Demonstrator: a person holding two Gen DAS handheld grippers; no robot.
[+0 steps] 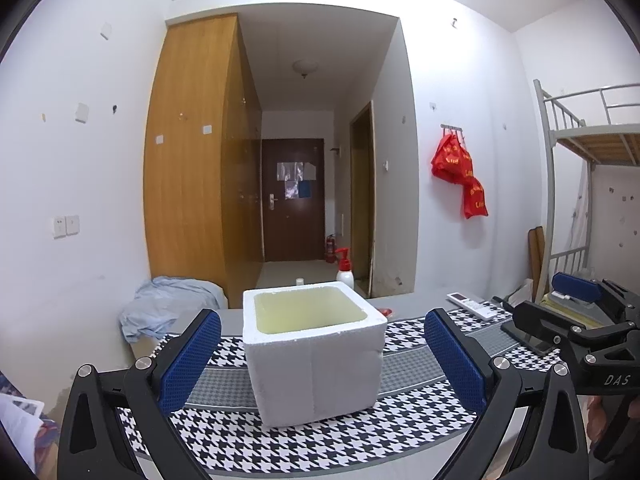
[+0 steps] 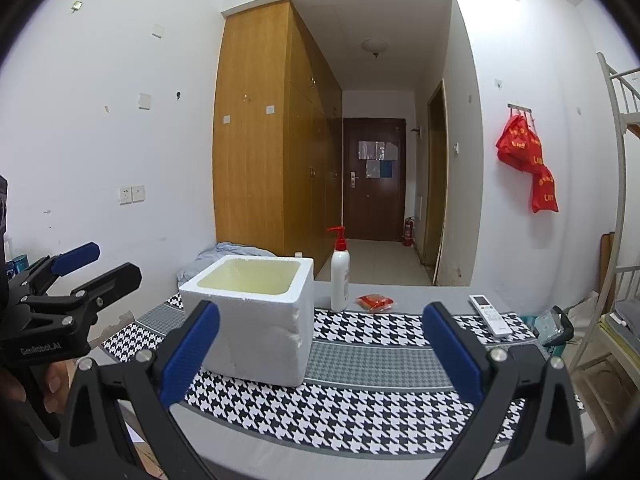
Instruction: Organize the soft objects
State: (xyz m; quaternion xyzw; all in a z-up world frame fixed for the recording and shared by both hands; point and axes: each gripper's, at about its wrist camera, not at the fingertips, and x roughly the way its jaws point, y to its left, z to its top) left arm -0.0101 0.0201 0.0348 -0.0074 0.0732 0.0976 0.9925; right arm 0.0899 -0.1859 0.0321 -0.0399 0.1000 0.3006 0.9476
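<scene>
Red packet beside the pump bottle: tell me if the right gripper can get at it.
Probably yes. The right gripper is open, the red packet lies apart from the pump bottle, with only cloth between.

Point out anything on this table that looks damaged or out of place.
The white foam box has a chipped, ragged right front edge, with crumbled foam along that corner. A small red packet lies loose beside the pump bottle, and a pale blue cloth sits crumpled at the table's far left. Nothing is spilled.
</scene>
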